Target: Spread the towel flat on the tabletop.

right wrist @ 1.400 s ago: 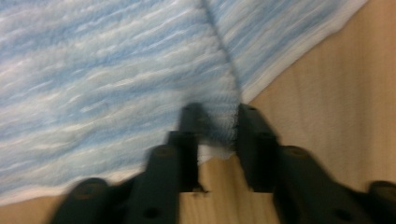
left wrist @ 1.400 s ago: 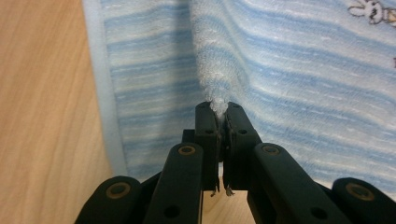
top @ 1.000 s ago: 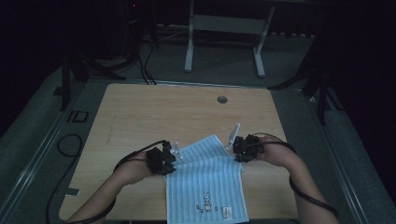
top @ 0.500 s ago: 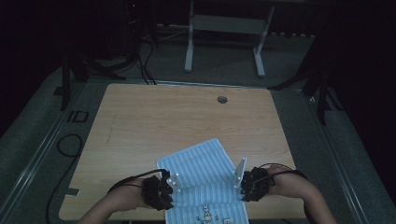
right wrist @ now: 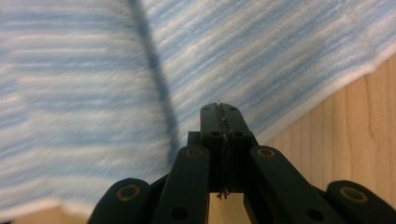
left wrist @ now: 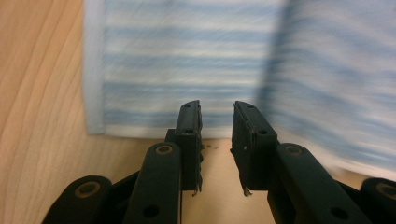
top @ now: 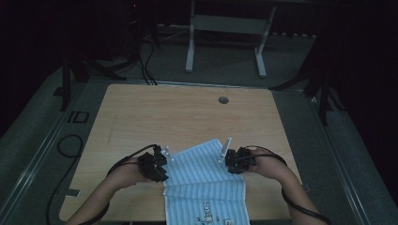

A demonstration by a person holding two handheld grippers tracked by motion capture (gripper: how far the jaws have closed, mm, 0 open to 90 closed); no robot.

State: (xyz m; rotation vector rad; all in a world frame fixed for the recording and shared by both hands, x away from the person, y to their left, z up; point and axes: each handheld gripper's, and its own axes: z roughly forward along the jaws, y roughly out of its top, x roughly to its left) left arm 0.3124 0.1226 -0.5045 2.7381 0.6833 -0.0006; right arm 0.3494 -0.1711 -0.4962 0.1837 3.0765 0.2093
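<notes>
My left tool (left wrist: 217, 130) has its two black, ridged jaws standing a small gap apart with nothing between them; they have just been opening. Past their tips lies the cloth (left wrist: 243, 60), a soft woven towel in pale blue and white stripes with a plain white hem, and its squared corner sits just left of the left jaw. Under the jaws the table (left wrist: 42, 93) shows as smooth light wood with a fine lengthwise grain.

My right tool (right wrist: 219, 114) has its jaws pressed flat together, having just closed, and only a thin seam runs between them; I see no cloth caught there. The striped cloth (right wrist: 93, 93) spreads ahead of and to the left of its tips, with a darker fold line running down toward the jaws, and the white-hemmed edge slants away to the right over bare wood.

From the high view, the cloth (top: 204, 185) lies between my two tools, folded into a doubled upper panel, with a small printed figure on the lower part near the table's near edge. My left tool (top: 162, 159) sits at the cloth's left edge, my right tool (top: 230, 154) at its right.
</notes>
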